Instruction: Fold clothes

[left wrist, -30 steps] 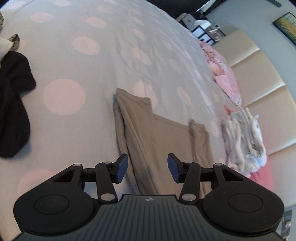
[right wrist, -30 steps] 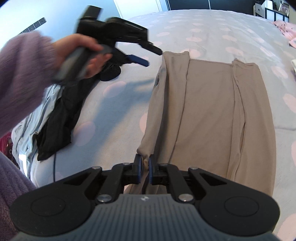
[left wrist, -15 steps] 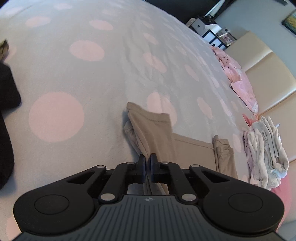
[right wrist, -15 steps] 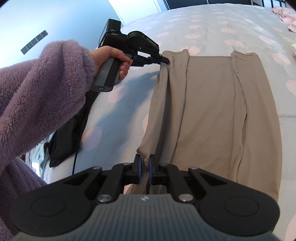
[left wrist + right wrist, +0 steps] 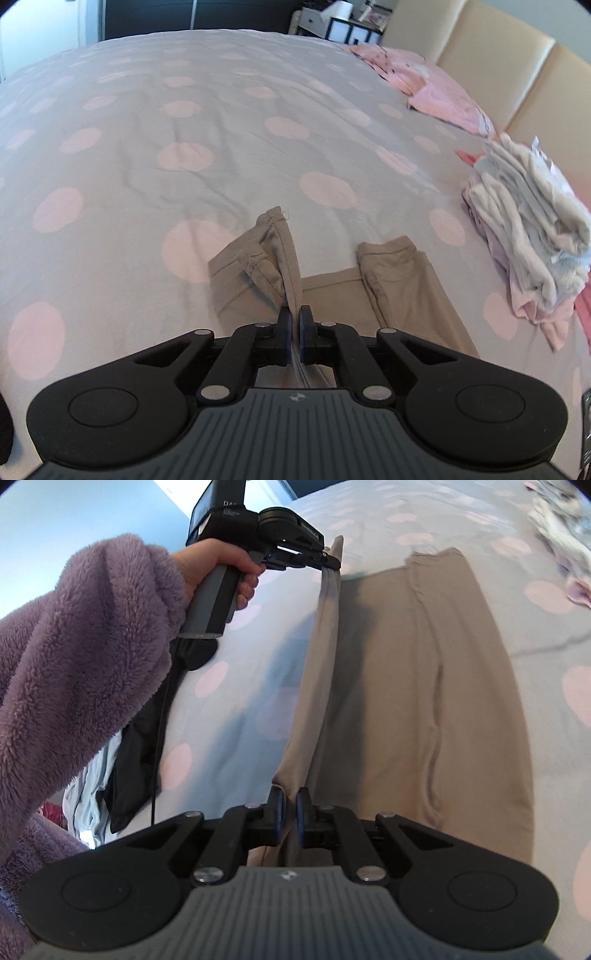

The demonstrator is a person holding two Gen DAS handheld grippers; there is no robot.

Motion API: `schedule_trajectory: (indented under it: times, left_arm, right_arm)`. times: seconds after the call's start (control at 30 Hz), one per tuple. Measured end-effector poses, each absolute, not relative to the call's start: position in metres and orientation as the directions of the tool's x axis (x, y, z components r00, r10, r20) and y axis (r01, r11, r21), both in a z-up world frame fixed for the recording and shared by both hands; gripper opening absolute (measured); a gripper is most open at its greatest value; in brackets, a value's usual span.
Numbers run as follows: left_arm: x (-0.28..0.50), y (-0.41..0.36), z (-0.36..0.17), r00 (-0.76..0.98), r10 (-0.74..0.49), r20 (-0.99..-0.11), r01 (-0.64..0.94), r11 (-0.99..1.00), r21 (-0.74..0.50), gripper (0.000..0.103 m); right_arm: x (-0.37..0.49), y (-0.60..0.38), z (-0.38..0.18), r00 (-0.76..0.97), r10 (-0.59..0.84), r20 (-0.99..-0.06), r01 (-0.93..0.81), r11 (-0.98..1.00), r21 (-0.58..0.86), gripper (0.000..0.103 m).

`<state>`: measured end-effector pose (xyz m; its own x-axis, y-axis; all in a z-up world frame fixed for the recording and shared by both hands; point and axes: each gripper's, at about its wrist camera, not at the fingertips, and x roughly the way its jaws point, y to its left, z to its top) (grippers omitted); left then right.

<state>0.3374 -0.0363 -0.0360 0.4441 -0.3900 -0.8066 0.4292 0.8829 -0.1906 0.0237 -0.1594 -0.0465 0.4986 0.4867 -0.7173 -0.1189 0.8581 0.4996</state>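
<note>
Lettering on top of the left gripper [image 5: 328,559] is mostly unreadable from the right wrist view, just "DA" on the black housing, the rest too small. Both grippers are clamped on the same long edge of the beige garment [image 5: 424,686], which lies on the grey duvet with pink polka dots [image 5: 184,110]. The left gripper [image 5: 294,332] pinches the far hem corner and holds it lifted off the bed, the right gripper [image 5: 287,818] pinches the near end of that edge, so the fabric runs taut between them. The garment's long axis runs straight away from the right wrist camera toward the far hem. A folded stack of pale laundry [image 5: 528,229] sits well apart to the right, near a pink pillow [image 5: 436,92]. A dark garment [image 5: 140,738] lies off to the left.
</note>
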Motion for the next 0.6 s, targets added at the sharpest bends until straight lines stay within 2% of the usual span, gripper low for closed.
schedule_trajectory:
  times: [0.17,0.27,0.3,0.4,0.43,0.5,0.6]
  left_arm:
    - [0.34,-0.062,-0.052,0.414,-0.375,-0.829,0.448,0.877,-0.173,0.002]
    - [0.341,-0.065,-0.059,0.39,-0.401,-0.829,0.444,0.871,-0.212,0.003]
    - [0.341,-0.064,-0.06,0.386,-0.413,-0.824,0.438,0.869,-0.23,0.006]
    - [0.337,-0.064,-0.055,0.392,-0.448,-0.803,0.439,0.859,-0.265,0.028]
    - [0.334,-0.063,-0.051,0.401,-0.454,-0.795,0.445,0.856,-0.264,0.032]
    - [0.325,-0.06,-0.041,0.407,-0.471,-0.782,0.464,0.844,-0.267,0.037]
    - [0.305,-0.051,-0.027,0.412,-0.477,-0.776,0.484,0.836,-0.256,0.038]
  right_arm:
    - [0.022,-0.174,-0.059,0.48,0.482,-0.733,-0.063,0.852,0.52,0.009]
    - [0.022,-0.179,-0.068,0.464,0.485,-0.741,-0.033,0.845,0.533,0.008]
    - [0.023,-0.18,-0.07,0.458,0.483,-0.746,-0.025,0.846,0.532,0.008]
    - [0.023,-0.183,-0.076,0.442,0.475,-0.761,0.0,0.848,0.529,0.008]
    - [0.023,-0.183,-0.078,0.438,0.473,-0.765,0.006,0.849,0.529,0.008]
    - [0.022,-0.183,-0.082,0.423,0.471,-0.774,0.018,0.849,0.527,0.008]
    - [0.023,-0.185,-0.089,0.395,0.47,-0.789,0.041,0.849,0.526,0.008]
